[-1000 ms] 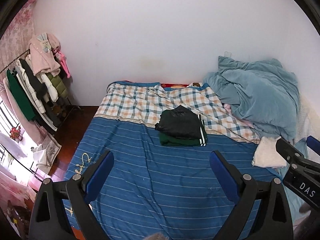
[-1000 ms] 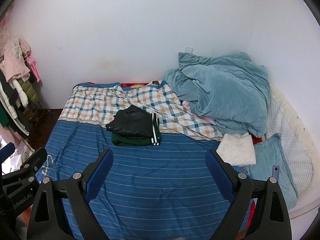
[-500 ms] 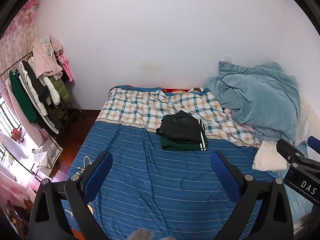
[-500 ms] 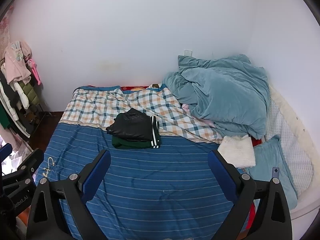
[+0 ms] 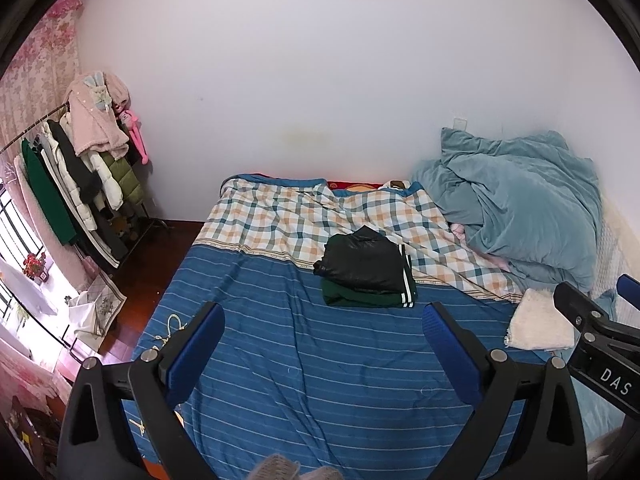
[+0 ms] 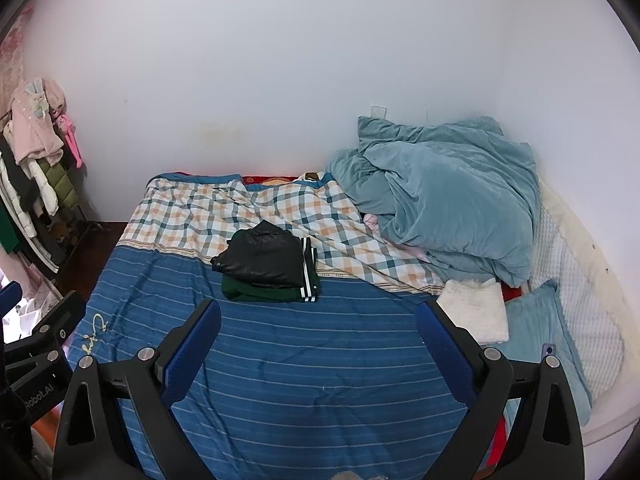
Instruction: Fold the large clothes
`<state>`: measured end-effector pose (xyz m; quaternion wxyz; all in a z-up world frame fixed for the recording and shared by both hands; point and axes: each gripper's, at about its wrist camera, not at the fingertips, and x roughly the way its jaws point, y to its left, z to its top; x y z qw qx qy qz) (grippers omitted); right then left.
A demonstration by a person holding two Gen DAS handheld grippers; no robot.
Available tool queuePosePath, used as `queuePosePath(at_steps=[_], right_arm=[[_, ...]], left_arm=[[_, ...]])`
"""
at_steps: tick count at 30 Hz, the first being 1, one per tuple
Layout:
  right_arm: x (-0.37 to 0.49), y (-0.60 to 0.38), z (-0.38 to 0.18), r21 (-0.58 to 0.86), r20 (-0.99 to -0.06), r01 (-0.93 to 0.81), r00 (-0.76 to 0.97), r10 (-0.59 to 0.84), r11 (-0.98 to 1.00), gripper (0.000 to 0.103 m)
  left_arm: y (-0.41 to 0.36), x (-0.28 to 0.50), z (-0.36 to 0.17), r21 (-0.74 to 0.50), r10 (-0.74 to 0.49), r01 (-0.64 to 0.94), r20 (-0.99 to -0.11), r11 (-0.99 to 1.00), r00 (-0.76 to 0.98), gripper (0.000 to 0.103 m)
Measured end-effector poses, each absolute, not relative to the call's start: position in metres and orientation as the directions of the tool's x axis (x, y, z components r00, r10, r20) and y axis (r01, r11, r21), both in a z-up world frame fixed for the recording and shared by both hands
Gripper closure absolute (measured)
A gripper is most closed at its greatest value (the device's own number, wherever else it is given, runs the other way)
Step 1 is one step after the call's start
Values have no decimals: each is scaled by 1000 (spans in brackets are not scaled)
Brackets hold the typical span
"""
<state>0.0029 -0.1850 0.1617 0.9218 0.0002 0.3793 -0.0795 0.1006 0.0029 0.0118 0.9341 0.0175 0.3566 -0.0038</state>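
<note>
A folded stack lies mid-bed: a black jacket [image 5: 362, 258] on top of a dark green garment with white stripes [image 5: 372, 299]; it also shows in the right wrist view [image 6: 264, 258]. My left gripper [image 5: 322, 334] is open and empty, held above the blue striped bedspread [image 5: 320, 360], well short of the stack. My right gripper [image 6: 318, 330] is open and empty, likewise above the bedspread [image 6: 300, 360]. The right gripper's body shows at the right edge of the left view [image 5: 596, 344].
A crumpled teal duvet [image 6: 448, 204] is heaped at the bed's far right, with a white folded towel [image 6: 476, 312] and a teal pillow [image 6: 536, 336] in front. A checked sheet [image 6: 240, 212] covers the far end. A rack of hanging clothes [image 5: 76, 184] stands left.
Both grippers have drawn back and risen a little, so the bed and the stack look slightly farther away. Both stay open and empty.
</note>
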Motion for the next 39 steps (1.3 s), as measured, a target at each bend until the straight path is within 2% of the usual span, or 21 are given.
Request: queuePosePath(at_steps=[39], right_arm=[[7, -188, 154, -53, -701, 129, 702, -129, 990, 3]], left_arm=[[-7, 96, 17, 39, 14, 16, -660, 999, 751, 1]])
